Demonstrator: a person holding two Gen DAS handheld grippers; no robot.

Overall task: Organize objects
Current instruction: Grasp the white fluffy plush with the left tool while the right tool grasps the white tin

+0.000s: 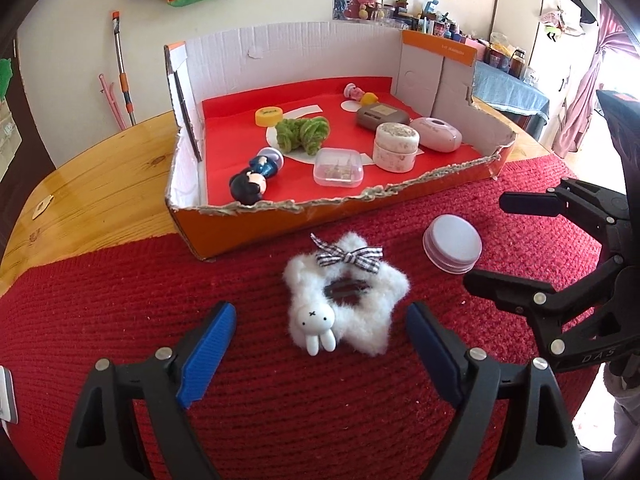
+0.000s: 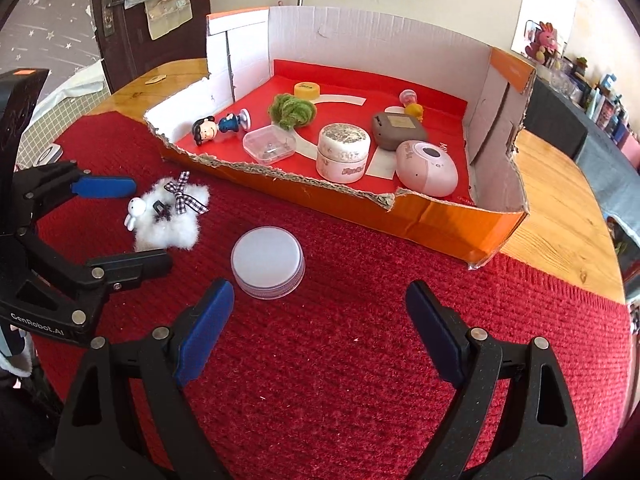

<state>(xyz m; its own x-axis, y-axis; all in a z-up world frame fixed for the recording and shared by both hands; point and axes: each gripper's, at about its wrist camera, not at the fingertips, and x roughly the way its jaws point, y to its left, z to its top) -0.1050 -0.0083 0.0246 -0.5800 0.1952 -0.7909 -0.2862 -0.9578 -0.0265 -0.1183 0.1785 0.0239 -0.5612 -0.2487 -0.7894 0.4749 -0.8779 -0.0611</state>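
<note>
A white fluffy star hair clip (image 1: 344, 300) with a checked bow and a small rabbit lies on the red knitted mat (image 1: 280, 420). My left gripper (image 1: 320, 320) is open, its fingers on either side of the clip's near end. A round white-lidded tin (image 1: 453, 249) lies on the mat to the clip's right. My right gripper (image 2: 318, 308) is open and empty, just short of the tin (image 2: 268, 262); it also shows at the right of the left wrist view (image 1: 504, 240). The clip (image 2: 170, 216) sits between the left gripper's fingers (image 2: 106, 186).
An orange cardboard box (image 1: 320, 216) with a torn front edge stands behind the mat. It holds a doll figure (image 1: 254, 176), a green yarn bundle (image 1: 304, 132), a clear case (image 1: 338, 168), a round jar (image 1: 396, 146), a pink case (image 1: 436, 134), a brown case (image 1: 382, 116) and a yellow cap (image 1: 269, 115). Wooden table (image 1: 100, 184) around.
</note>
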